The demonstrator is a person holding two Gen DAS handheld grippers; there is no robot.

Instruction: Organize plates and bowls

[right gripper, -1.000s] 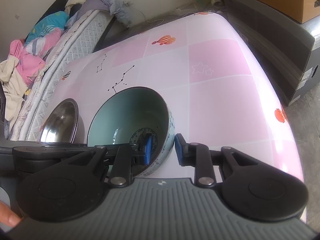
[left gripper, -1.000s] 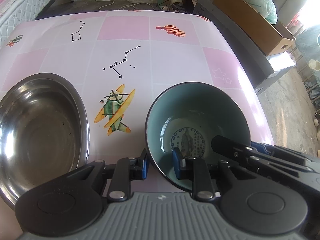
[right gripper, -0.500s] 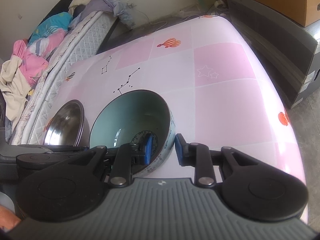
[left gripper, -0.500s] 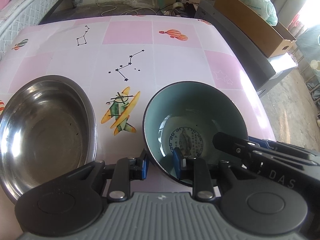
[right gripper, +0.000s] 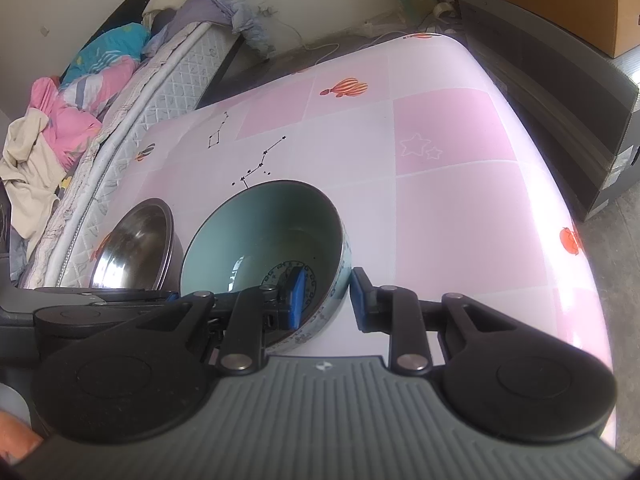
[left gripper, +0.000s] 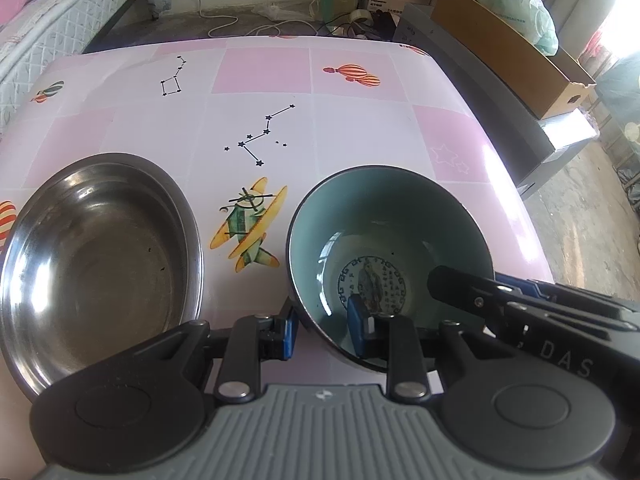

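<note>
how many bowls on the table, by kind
steel bowl: 1
teal ceramic bowl: 1
total: 2

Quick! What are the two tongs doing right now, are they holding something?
Left tongs: clamped over the near rim of the green bowl.
Right tongs: clamped over the same bowl's right rim.
</note>
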